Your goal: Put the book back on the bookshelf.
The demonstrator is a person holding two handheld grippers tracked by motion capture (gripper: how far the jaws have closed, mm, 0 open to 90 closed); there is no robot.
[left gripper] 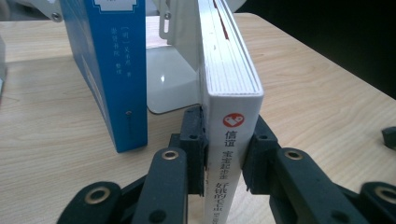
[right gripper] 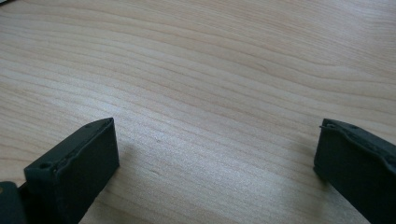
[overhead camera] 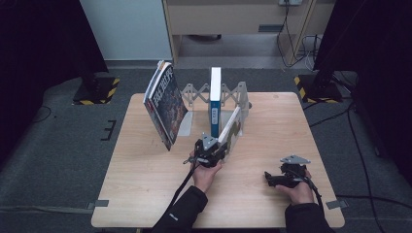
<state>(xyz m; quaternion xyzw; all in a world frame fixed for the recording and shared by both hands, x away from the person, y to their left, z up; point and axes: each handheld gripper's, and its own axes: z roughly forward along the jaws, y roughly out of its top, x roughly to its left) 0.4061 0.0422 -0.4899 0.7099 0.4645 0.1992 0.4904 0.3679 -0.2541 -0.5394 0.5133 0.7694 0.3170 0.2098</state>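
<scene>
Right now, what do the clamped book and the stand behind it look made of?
White book: paper block with a smooth, probably coated card cover; stacked page edges show. Bookend stand: apparently white-painted sheet metal, thin, faintly glossy, riveted. The left gripper clamps the spine.

On the white book's spine (left gripper: pixel 232 154), a red round badge with a white heart-like mark is seen, and below it the characters 信谊 are printed in black. Small white characters are carried on the blue book's spine (left gripper: pixel 122 70), too blurred to be read.
</scene>
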